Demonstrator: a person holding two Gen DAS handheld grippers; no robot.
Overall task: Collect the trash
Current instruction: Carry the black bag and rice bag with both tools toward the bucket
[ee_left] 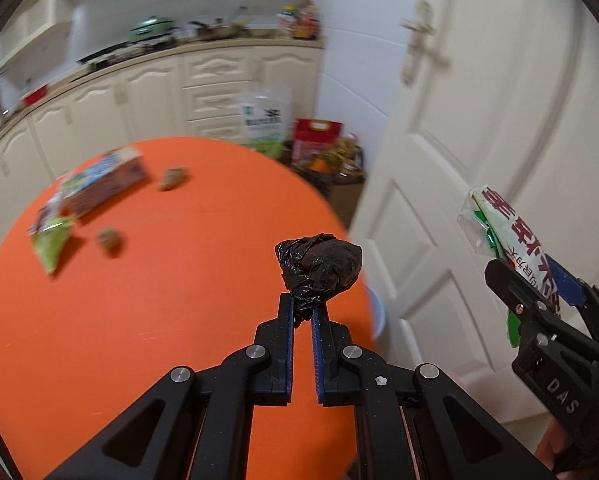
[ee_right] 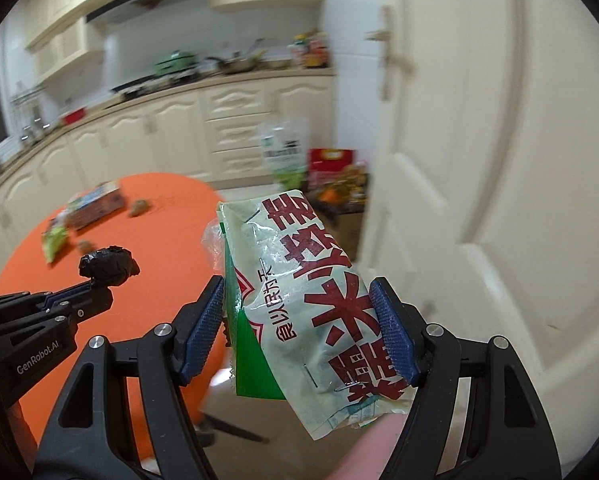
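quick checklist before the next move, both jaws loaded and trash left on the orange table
1. Left gripper jaws pinch the black crumpled bag: ok, though only by its lower edge.
2. Right gripper jaws clamp the white and green wrapper: ok.
3. Spare jaws for more trash: not ok, both full.
4. Bin location: cannot tell, none clearly in view.
5. Orange table cleared: not ok, carton, green packet and two scraps remain.
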